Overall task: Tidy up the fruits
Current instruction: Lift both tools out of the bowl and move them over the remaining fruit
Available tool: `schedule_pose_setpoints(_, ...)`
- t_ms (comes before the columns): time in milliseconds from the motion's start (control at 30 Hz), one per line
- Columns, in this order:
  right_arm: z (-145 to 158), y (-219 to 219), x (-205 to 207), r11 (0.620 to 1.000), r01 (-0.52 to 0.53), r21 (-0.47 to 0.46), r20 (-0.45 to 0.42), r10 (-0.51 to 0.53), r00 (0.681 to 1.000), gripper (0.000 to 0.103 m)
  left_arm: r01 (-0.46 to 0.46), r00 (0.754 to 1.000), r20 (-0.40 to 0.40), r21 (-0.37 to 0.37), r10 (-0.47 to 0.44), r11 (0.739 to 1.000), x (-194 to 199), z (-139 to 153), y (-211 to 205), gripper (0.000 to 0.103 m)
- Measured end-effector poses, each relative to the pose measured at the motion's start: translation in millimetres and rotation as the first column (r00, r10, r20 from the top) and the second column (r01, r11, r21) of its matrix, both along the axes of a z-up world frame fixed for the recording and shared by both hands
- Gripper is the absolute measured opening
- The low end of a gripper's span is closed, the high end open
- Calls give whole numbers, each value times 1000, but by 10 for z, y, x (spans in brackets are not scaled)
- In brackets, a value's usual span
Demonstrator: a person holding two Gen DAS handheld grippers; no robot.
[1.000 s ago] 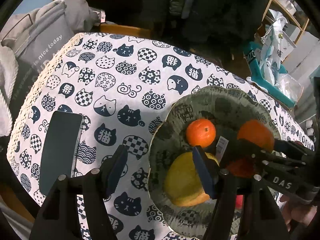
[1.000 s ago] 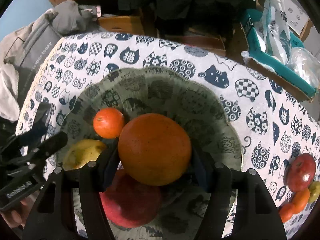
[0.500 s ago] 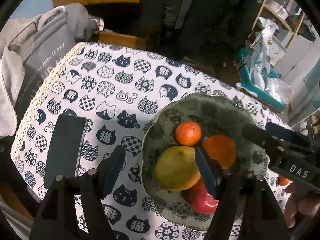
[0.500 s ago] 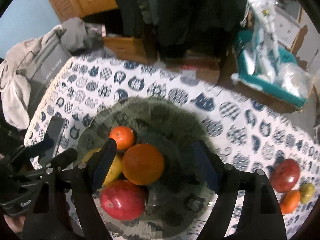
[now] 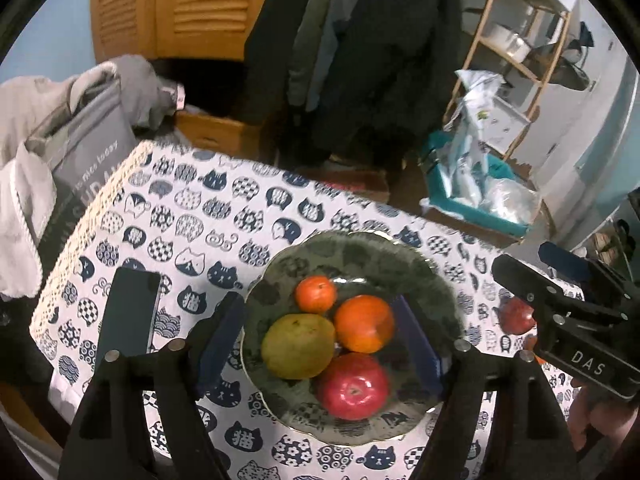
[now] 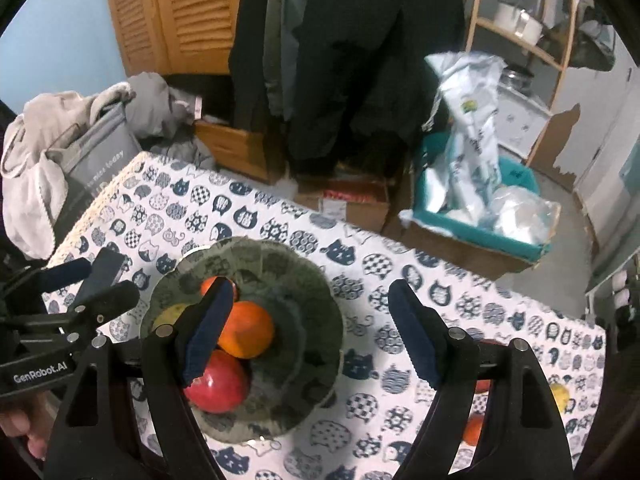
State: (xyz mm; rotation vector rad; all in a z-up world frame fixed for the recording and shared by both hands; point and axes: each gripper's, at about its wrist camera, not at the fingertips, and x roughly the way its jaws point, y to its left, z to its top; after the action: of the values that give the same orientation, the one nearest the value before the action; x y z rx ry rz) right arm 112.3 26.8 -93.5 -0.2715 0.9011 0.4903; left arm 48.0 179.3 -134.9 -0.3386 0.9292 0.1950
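A dark patterned plate [image 5: 360, 252] [image 6: 304, 280] on the cat-print tablecloth holds a small tangerine [image 5: 316, 294], a large orange [image 5: 364, 329] [image 6: 248, 334], a yellow-green pear [image 5: 298, 346] and a red apple [image 5: 354, 386] [image 6: 218, 386]. My left gripper [image 5: 320, 340] is open and empty, high above the plate. My right gripper [image 6: 312, 332] is open and empty, raised above the plate's right side. Loose fruit lies at the right: a red apple [image 5: 516, 316], a yellow fruit [image 6: 560, 396] and a small orange [image 6: 474, 430].
A dark phone [image 5: 128, 316] lies on the cloth left of the plate. A grey bag and clothes [image 5: 80, 152] sit past the table's left edge. A teal box with plastic bags [image 6: 480, 208] and cardboard boxes stand beyond the far edge.
The right gripper let go of the large orange, which now rests on the plate. Both grippers have lifted up and back from the plate.
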Motion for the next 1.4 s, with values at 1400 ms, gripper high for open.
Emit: schedule_pose_setpoints(1400, 796, -2004, -710, 982, 172, 81, 152, -183, 971, 80, 216, 944, 209, 200, -257, 956, -302, 1014, -1461, 93)
